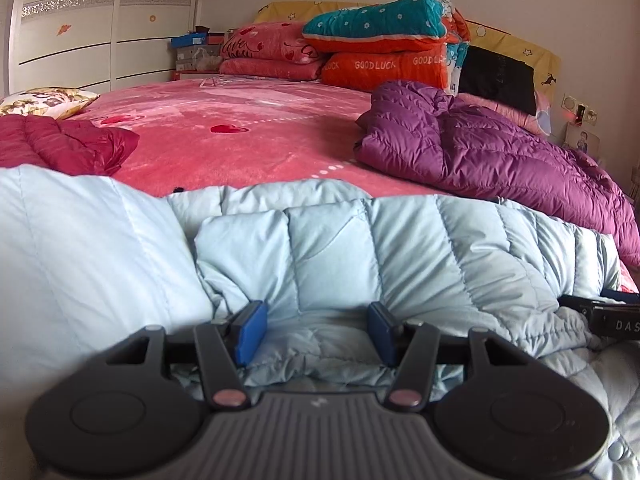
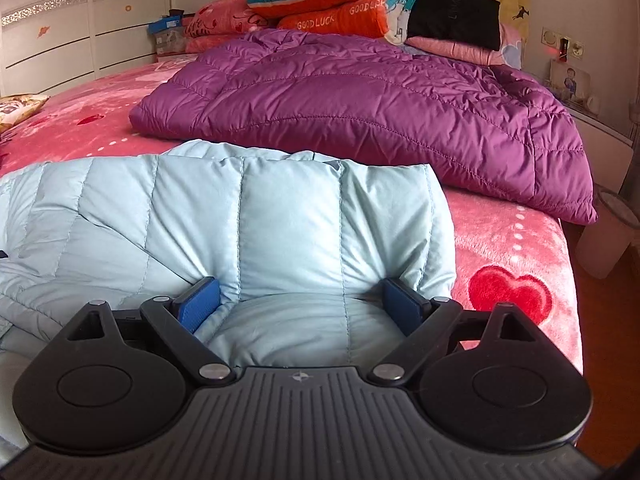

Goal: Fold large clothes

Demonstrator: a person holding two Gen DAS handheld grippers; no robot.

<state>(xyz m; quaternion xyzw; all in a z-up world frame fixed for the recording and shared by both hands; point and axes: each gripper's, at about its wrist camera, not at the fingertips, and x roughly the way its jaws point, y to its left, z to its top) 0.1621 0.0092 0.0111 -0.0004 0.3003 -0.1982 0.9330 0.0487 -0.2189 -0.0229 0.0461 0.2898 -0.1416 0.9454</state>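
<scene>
One pale blue jacket (image 1: 360, 248) is seen lying across the near edge of the bed (image 1: 224, 148), its long axis running from side to side along that edge, with quilted seams crossing it. Which end is collar or hem cannot be told. Its right end (image 2: 400, 216) is seen stopping short of the bed's right side, where a strip of pink cover with a red heart (image 2: 508, 292) is left bare before the drop to the floor. Two grippers are counted. The left gripper (image 1: 316, 330) is set low over the jacket with its jaws parted at a middling width, puffed fabric lying between the blue pads (image 1: 252, 330); no clamping is shown. The right gripper (image 2: 302, 306) is spread wider at the jacket's right end, a bulge of fabric rising between its pads (image 2: 200, 302), again not pinched. Two other jackets are counted: a purple one (image 2: 360, 112) just beyond the blue one toward the right, and a dark red one (image 1: 64, 144) at the left edge. Between them an open stretch of pink cover is left free. One stack of folded quilts (image 1: 384, 48) is piled at the headboard, and one wardrobe (image 1: 92, 28) is seen at the far left.
</scene>
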